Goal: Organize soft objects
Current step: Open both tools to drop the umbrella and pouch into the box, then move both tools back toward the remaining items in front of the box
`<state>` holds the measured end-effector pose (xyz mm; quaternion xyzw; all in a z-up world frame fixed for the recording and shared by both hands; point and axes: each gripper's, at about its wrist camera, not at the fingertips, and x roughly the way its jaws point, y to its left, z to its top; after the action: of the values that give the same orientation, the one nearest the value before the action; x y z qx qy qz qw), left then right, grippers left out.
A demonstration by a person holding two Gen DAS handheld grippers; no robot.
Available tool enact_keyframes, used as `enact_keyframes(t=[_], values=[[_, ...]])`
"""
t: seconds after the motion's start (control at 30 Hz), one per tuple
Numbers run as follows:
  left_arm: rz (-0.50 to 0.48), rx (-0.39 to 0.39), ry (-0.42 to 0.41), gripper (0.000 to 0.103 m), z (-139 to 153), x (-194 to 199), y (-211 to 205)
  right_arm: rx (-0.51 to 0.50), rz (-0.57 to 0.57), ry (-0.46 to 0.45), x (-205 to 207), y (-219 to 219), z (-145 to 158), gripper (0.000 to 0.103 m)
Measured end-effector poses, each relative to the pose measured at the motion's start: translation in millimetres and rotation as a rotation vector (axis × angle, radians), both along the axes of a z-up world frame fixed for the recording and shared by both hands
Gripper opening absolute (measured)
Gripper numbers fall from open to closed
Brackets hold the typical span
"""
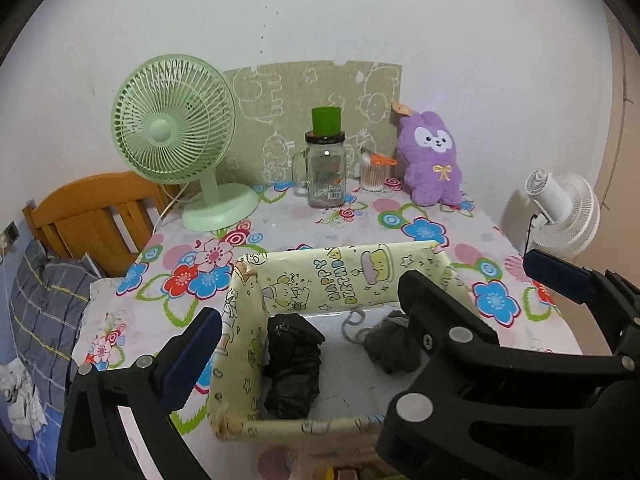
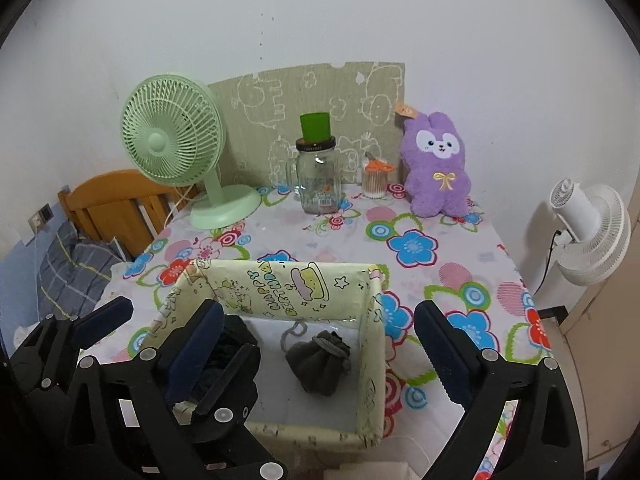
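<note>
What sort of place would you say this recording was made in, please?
Probably a bedroom at home: a wooden bed headboard with a plaid pillow sits beside a table under a floral tablecloth, holding a green desk fan and a purple plush bunny.

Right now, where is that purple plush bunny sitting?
In both views the purple plush bunny sits upright at the table's far right, against the wall, beside the cotton swab jar and outside the yellow box.
</note>
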<state>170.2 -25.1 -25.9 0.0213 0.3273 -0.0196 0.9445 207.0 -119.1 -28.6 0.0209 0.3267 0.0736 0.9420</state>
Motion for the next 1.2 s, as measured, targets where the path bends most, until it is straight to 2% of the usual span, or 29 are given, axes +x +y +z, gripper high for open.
enact_keyframes(t=[0.63, 1.2], values=[[-0.022, -0.016, -0.063, 0.103, 22, -61, -10, -0.002, -0.008, -0.071, -68, -10, 26, 0.100], [-0.029, -0.032, -0.092, 0.103, 22, -103, -13, -0.018, -0.015, -0.113, -116, -12, 33, 0.100]])
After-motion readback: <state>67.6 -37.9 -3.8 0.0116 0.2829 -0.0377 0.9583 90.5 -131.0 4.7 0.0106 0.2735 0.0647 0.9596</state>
